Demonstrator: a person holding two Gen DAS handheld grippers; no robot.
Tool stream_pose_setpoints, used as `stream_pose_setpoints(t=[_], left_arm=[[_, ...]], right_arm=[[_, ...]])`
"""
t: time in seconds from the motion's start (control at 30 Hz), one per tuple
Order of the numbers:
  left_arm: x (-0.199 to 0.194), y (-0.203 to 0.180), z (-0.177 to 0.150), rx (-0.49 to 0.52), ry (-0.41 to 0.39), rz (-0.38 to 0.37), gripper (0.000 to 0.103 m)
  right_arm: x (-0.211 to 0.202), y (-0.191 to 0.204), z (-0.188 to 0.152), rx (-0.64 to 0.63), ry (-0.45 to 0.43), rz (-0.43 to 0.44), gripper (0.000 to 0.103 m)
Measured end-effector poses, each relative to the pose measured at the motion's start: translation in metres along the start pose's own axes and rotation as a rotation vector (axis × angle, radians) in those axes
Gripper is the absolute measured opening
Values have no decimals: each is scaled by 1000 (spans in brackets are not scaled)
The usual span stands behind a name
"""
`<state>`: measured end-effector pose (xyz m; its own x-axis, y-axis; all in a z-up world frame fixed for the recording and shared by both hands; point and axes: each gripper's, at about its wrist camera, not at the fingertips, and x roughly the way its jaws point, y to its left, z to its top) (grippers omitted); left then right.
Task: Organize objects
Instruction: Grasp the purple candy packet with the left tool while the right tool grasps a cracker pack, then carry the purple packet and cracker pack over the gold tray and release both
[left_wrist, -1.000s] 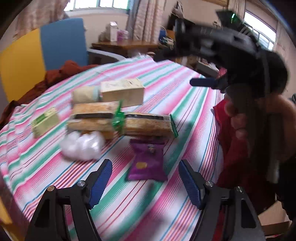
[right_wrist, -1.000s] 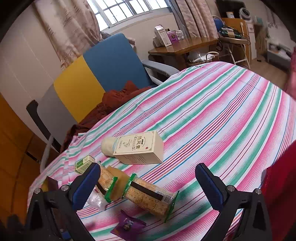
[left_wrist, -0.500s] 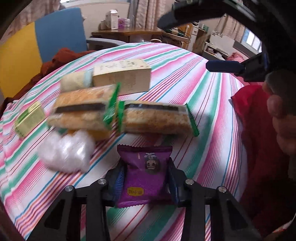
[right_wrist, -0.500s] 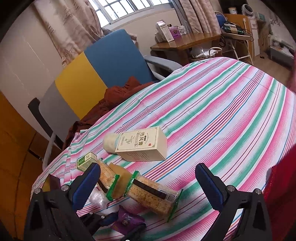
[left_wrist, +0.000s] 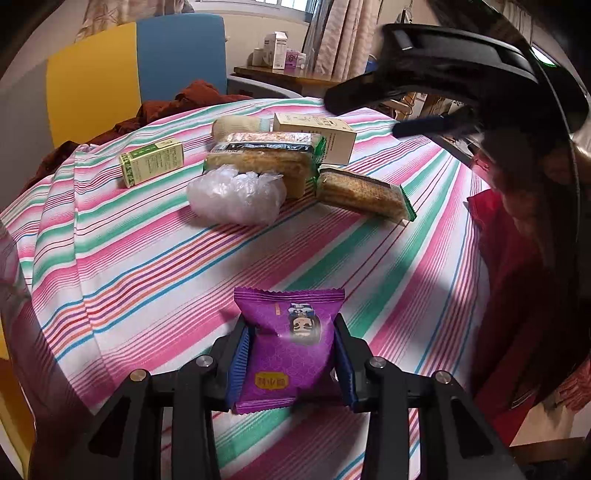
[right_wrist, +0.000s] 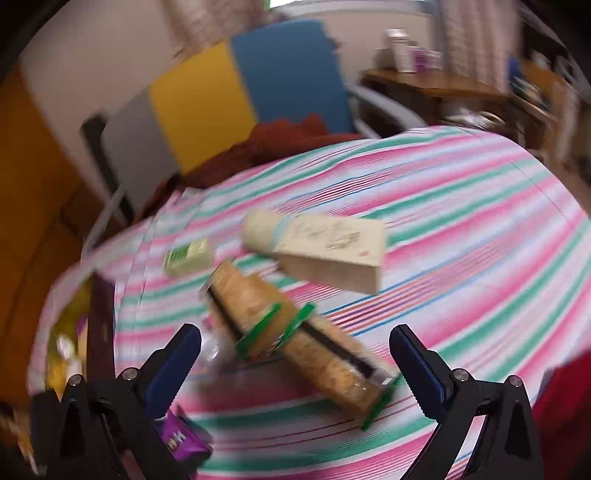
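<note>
My left gripper (left_wrist: 290, 354) is shut on a purple snack packet (left_wrist: 291, 343) and holds it above the striped tablecloth (left_wrist: 147, 258). Further back lie two cracker packs (left_wrist: 358, 192), a clear plastic bag (left_wrist: 236, 192), a small green box (left_wrist: 151, 162), a cream box (left_wrist: 314, 134) and a beige roll (left_wrist: 236, 127). My right gripper (right_wrist: 295, 354) is open, hovering over the cracker packs (right_wrist: 295, 332). The purple packet also shows in the right wrist view (right_wrist: 181, 439) at lower left. The right wrist view is blurred.
A blue, yellow and grey chair (left_wrist: 140, 70) with a rust-red cloth (left_wrist: 177, 107) stands behind the table. A wooden desk (left_wrist: 288, 74) with boxes is further back. The right gripper's body (left_wrist: 461, 62) looms at upper right. A red garment (left_wrist: 517, 277) is at the right edge.
My left gripper closed on the purple packet, then lifted it back from the pile. My right gripper has dropped lower and swung toward the cracker packs, still open.
</note>
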<state>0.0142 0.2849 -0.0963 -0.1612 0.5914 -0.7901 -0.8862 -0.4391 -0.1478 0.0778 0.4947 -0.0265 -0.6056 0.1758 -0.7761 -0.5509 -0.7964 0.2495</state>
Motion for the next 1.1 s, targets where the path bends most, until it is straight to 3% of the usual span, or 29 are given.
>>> stream_pose_setpoints(t=[0.3,0.47,0.5,0.57,0.63,0.8,1.1], left_arm=[[2,2,0,-24,-20,-25,41],[3,3,-1,-28,-28,-35,41],[3,3,-1,-30,-31,-36,41],[4,3,-2,-32,-33,-36,41],[4,2,-2,-32,-36,-34,42],[4,4,-3,-30,-39,-30,42],[-7,0,2,-34,-52,-9,41]], right_arm=[[52,76,25,-493,158,-64,92],[86,89,28,-623,273,-91,90],[91,87,29,-628,285,-99,87],[97,80,32,-598,298,-92,66],[101,73,33,-567,322,-76,58],[95,58,30,-512,307,-55,51],[26,26,27,-275,154,31,50]])
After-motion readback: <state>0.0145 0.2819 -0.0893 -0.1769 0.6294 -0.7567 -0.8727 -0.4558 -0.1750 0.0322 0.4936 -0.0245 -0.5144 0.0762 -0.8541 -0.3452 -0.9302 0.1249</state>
